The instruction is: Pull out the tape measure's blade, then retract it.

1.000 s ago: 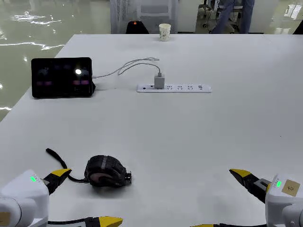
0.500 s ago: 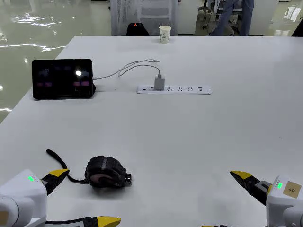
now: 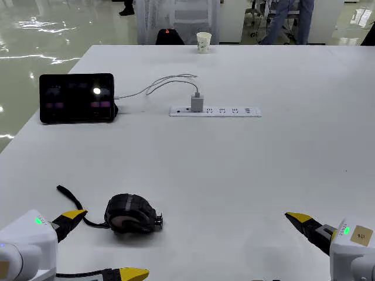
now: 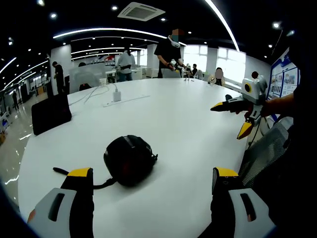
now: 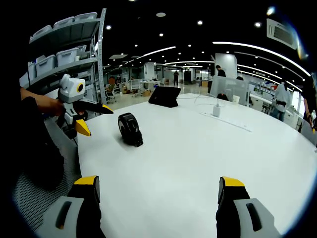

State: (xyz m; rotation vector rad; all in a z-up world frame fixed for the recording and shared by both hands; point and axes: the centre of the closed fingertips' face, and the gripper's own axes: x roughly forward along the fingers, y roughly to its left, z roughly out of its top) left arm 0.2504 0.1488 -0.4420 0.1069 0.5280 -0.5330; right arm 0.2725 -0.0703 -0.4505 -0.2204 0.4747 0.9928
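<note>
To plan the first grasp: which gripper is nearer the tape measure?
The left gripper: the tape measure lies just ahead of its open jaws; the right gripper stands far off to the side.

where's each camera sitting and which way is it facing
Left gripper view: rides the left gripper, looks along its open fingers at the tape measure; the right gripper and the person's hand enter from the right.
Right gripper view: rides the right gripper, faces across the table toward the tape measure and left gripper.
Head view: on the headset, looking forward and down; both grippers at the bottom corners.
Shared: all show the tape measure; the gripper views face each other.
</note>
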